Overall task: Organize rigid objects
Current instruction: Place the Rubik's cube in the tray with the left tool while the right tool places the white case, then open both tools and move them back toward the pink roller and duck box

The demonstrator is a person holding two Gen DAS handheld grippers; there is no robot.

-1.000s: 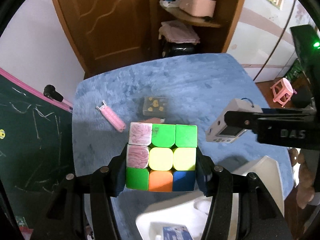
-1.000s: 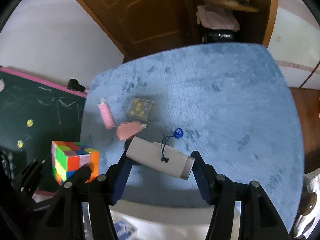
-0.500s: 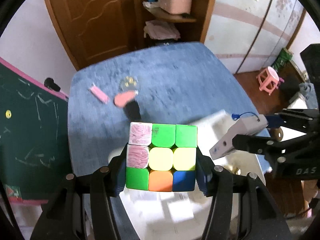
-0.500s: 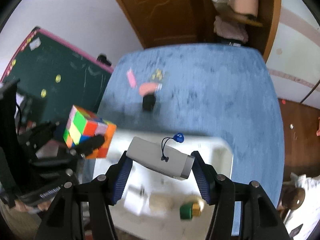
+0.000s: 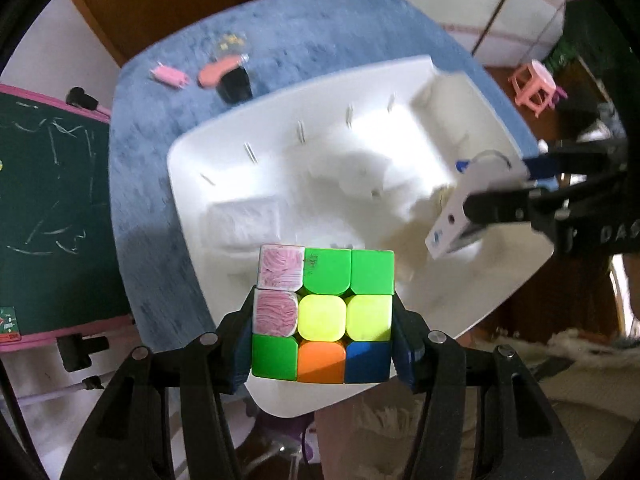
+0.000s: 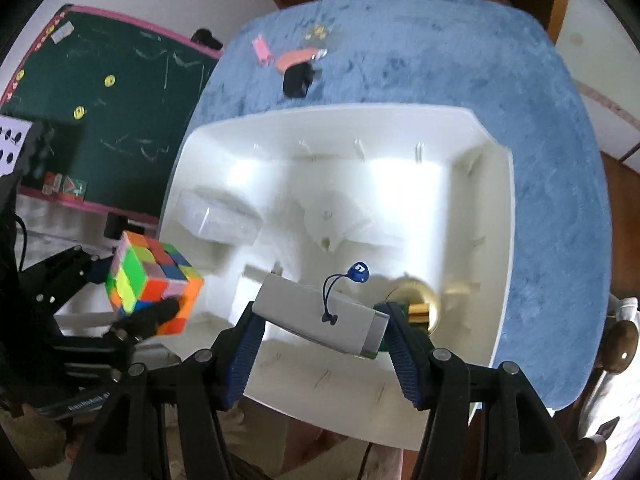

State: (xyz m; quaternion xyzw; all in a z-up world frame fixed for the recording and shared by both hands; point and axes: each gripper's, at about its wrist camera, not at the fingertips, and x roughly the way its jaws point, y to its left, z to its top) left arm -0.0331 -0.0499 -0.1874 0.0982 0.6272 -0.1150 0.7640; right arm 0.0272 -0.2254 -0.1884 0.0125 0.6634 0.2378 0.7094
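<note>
My left gripper (image 5: pixel 324 320) is shut on a colourful puzzle cube (image 5: pixel 324 314), held above the near left part of a large white bin (image 5: pixel 188 184). The cube also shows in the right wrist view (image 6: pixel 154 282), over the bin's left rim. My right gripper (image 6: pixel 322 318) is shut on a grey-white rectangular box with a blue cord tag (image 6: pixel 320 314), held over the bin's (image 6: pixel 506 216) near middle. That box also shows at the right of the left wrist view (image 5: pixel 474 202).
On the blue table top (image 6: pixel 440 48) beyond the bin lie a pink clip (image 6: pixel 261 49), a salmon-pink flat piece (image 6: pixel 294 60), a black block (image 6: pixel 297 79) and a small clear box (image 5: pixel 232 40). A clear box (image 6: pixel 218 220) and a gold-green object (image 6: pixel 416 308) lie inside the bin. A chalkboard (image 6: pixel 100 92) stands left.
Both grippers have pulled back from the far table items and now hang over the white bin, each still holding its object. The bin now fills both views.
</note>
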